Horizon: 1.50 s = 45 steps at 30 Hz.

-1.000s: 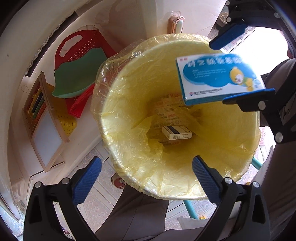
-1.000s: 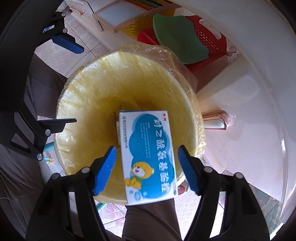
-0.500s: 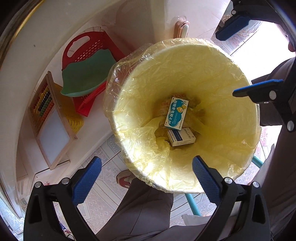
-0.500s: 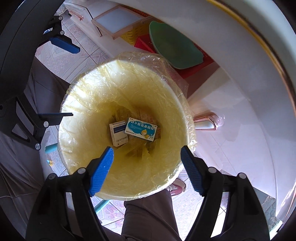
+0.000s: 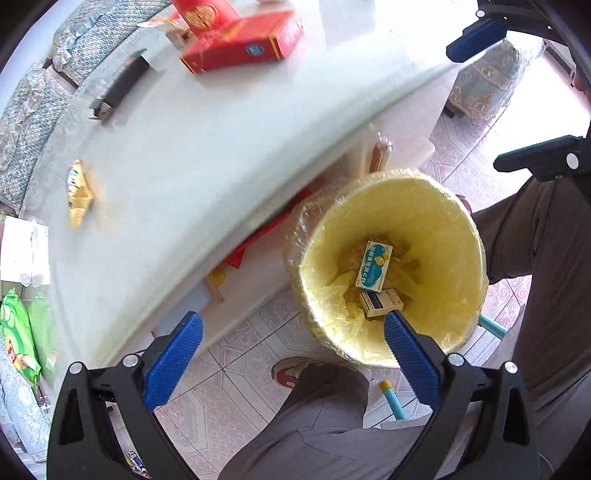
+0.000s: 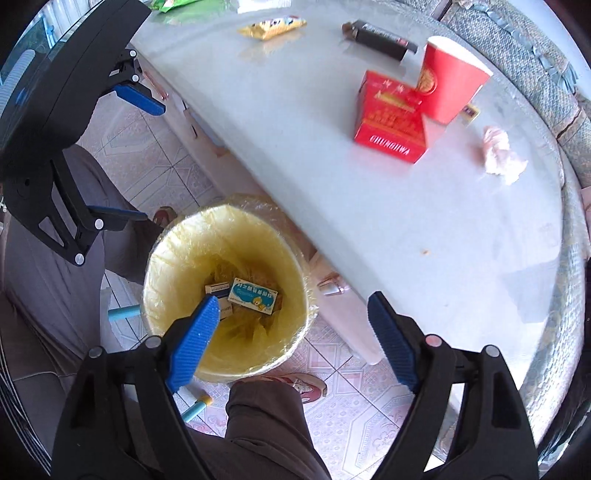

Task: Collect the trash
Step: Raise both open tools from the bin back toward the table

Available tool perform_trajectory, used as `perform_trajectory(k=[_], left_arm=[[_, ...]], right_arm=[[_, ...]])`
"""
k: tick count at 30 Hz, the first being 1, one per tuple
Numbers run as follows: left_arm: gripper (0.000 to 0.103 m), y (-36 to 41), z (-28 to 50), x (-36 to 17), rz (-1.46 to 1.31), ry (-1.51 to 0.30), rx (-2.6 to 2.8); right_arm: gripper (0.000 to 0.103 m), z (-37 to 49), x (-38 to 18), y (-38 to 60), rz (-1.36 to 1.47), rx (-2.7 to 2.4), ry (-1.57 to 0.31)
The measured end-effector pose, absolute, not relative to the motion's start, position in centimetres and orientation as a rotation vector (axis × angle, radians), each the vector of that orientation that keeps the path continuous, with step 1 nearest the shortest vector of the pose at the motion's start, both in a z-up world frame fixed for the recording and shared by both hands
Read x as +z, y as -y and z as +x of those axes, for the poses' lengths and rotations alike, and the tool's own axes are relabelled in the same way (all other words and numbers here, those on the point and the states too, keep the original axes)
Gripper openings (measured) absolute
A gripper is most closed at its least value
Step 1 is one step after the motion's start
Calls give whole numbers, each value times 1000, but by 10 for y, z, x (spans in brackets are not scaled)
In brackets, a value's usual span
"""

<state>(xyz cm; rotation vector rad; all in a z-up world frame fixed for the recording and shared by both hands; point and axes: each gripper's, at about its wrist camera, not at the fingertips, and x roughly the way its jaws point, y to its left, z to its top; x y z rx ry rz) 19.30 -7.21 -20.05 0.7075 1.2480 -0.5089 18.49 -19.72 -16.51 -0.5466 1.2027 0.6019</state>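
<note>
A blue-and-white cardboard medicine box (image 6: 252, 295) lies at the bottom of the round bin lined with a yellow plastic bag (image 6: 173, 254), touching a smaller white-and-navy box (image 5: 381, 303). The right gripper (image 6: 291, 341), its jaws just opened wider, hangs empty above; the left gripper (image 5: 291, 356) is likewise wide and empty. On the white tabletop (image 6: 295, 122) stand a red carton (image 6: 389, 123) and a red paper cup (image 6: 448, 83).

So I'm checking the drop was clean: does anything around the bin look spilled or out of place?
Nothing spilled: the blue-and-white medicine box lies inside the yellow-lined bin. Only a crumpled pink-white tissue and a gold snack wrapper remain on the white table.
</note>
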Motion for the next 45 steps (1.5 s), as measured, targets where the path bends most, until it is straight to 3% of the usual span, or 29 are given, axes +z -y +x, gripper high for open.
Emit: perform_trajectory(k=[5, 28, 45], left_arm=[[96, 67, 206, -153, 680, -1159, -485], [96, 38, 293, -80, 674, -1058, -387], [96, 46, 473, -126, 730, -1151, -511]], right_arm=[[97, 194, -115, 208, -560, 547, -1105], [97, 277, -38, 215, -519, 441, -985], [97, 332, -107, 188, -413, 420, -1170]])
